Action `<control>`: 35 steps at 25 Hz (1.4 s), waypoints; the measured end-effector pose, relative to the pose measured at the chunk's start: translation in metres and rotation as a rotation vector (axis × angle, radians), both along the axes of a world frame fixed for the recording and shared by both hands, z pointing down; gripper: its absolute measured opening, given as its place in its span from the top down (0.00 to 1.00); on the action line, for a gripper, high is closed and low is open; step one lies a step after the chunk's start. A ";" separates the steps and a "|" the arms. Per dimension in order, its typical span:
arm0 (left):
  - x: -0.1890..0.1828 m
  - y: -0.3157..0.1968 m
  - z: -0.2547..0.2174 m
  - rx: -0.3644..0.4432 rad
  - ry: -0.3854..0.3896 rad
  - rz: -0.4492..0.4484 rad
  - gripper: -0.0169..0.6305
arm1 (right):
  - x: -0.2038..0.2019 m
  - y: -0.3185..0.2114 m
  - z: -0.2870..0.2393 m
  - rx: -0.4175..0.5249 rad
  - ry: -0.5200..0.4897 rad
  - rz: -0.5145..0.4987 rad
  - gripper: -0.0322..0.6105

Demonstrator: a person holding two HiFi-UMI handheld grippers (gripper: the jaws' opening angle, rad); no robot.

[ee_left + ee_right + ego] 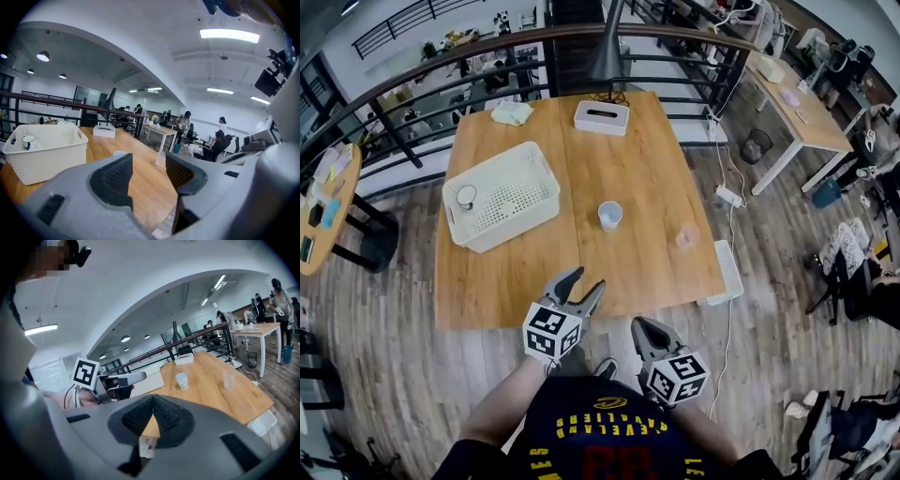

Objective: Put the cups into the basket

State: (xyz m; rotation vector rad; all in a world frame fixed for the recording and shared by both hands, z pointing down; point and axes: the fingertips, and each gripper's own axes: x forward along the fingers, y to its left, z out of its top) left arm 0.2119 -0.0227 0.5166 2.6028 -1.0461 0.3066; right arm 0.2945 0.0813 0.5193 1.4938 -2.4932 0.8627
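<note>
On the brown wooden worktop [647, 169], a white paper cup [609, 216] and a clear plastic cup [686, 236] stand outside the white plastic basket [546, 176]. The left gripper [589, 279] holds its fingers apart and empty. The right gripper [639, 324] has its fingers pressed together, empty.

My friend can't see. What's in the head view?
A white cup and a clear cup stand on a wooden table, right of a white basket holding a third cup. The left gripper is open, the right gripper shut.

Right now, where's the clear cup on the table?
In the head view, the clear cup stands near the right edge of the table, right of the white cup.
</note>
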 end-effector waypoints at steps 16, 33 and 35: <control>0.036 -0.182 0.160 -0.104 -0.291 0.086 0.46 | 0.051 -0.071 0.021 -0.100 0.100 0.159 0.93; 0.066 -0.209 0.181 -0.050 -0.302 0.181 0.48 | 0.061 -0.087 0.044 -0.173 0.105 0.191 0.93; 0.066 -0.204 0.171 -0.036 -0.287 0.181 0.48 | 0.061 -0.083 0.042 -0.168 0.101 0.187 0.93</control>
